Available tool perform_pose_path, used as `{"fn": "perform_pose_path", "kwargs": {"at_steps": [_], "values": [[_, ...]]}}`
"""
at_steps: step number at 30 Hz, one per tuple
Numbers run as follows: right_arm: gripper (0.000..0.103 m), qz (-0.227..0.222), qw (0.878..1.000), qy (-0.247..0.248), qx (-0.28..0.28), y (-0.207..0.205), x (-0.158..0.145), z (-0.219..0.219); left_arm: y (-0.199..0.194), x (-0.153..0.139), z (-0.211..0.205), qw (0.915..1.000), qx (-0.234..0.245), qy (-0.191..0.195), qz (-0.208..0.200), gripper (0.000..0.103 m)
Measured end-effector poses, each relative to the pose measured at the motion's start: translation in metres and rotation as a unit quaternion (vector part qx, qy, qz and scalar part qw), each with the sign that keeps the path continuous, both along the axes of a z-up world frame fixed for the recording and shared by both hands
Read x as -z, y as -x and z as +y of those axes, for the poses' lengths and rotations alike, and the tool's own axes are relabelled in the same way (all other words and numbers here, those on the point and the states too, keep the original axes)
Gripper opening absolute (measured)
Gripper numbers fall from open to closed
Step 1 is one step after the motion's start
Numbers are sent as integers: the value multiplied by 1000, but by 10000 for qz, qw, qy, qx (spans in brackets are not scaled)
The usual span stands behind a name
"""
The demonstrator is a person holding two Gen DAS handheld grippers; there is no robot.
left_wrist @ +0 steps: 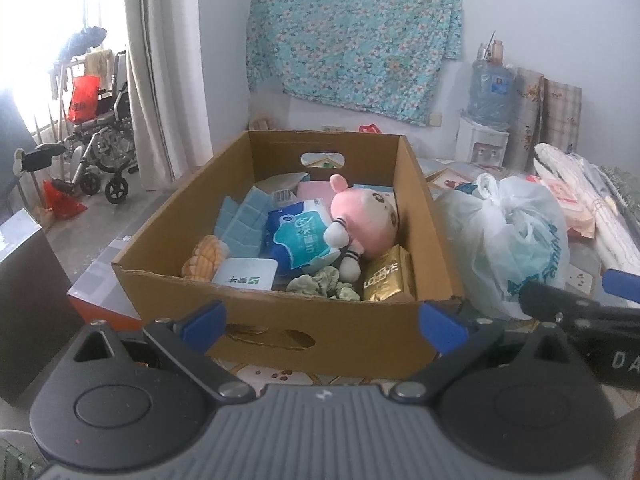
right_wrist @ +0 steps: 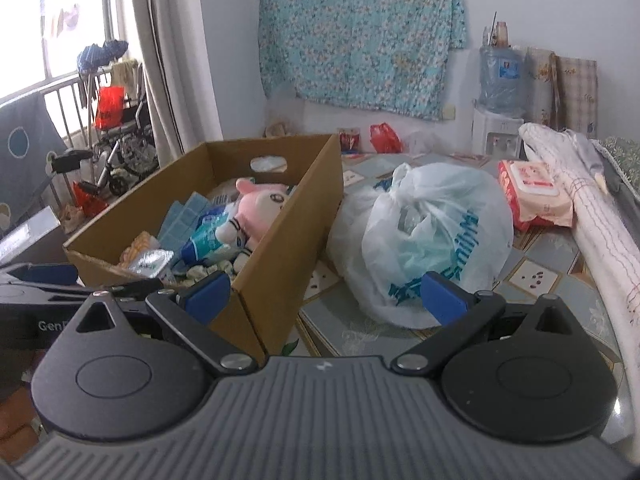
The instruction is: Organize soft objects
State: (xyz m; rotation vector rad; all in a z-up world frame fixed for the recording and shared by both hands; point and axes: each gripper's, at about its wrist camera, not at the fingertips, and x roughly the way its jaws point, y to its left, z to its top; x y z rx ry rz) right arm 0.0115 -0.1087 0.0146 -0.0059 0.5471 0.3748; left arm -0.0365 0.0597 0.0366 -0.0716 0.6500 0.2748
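Note:
An open cardboard box [left_wrist: 344, 336] stands on the table, also in the right wrist view [right_wrist: 280, 240]. It holds a pink plush toy [left_wrist: 368, 216], a blue tissue pack [left_wrist: 304, 240], a yellow corn plush [left_wrist: 204, 260], a gold pack [left_wrist: 388, 276] and other soft things. My left gripper [left_wrist: 322, 322] is open and empty, just in front of the box's near wall. My right gripper [right_wrist: 326, 294] is open and empty, between the box's corner and a tied white plastic bag [right_wrist: 436, 240]; the bag also shows in the left wrist view [left_wrist: 516, 240].
A red wet-wipes pack [right_wrist: 532, 196] and a rolled white quilt [right_wrist: 592, 216] lie at the table's right. A water dispenser [right_wrist: 496, 120] stands at the back wall. A wheelchair [left_wrist: 100, 148] is on the floor to the left. An orange-and-white box [left_wrist: 100, 288] sits left of the cardboard box.

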Motion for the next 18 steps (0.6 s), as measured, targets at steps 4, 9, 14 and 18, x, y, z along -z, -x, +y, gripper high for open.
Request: {"fn": "perform_pose_path", "kwargs": {"at_steps": [4, 9, 14, 18], "values": [[102, 105, 9999, 8, 18, -4, 3, 2, 1, 0, 3, 10000, -20, 29, 52, 103], [102, 193, 9998, 12, 17, -7, 6, 5, 1, 0, 5, 10000, -70, -31, 55, 103], [102, 248, 9997, 12, -6, -11, 7, 8, -1, 1, 7, 9999, -85, -42, 92, 103], [102, 244, 9997, 67, 6, -12, 9, 9, -3, 3, 8, 9998, -97, -85, 128, 103]]}}
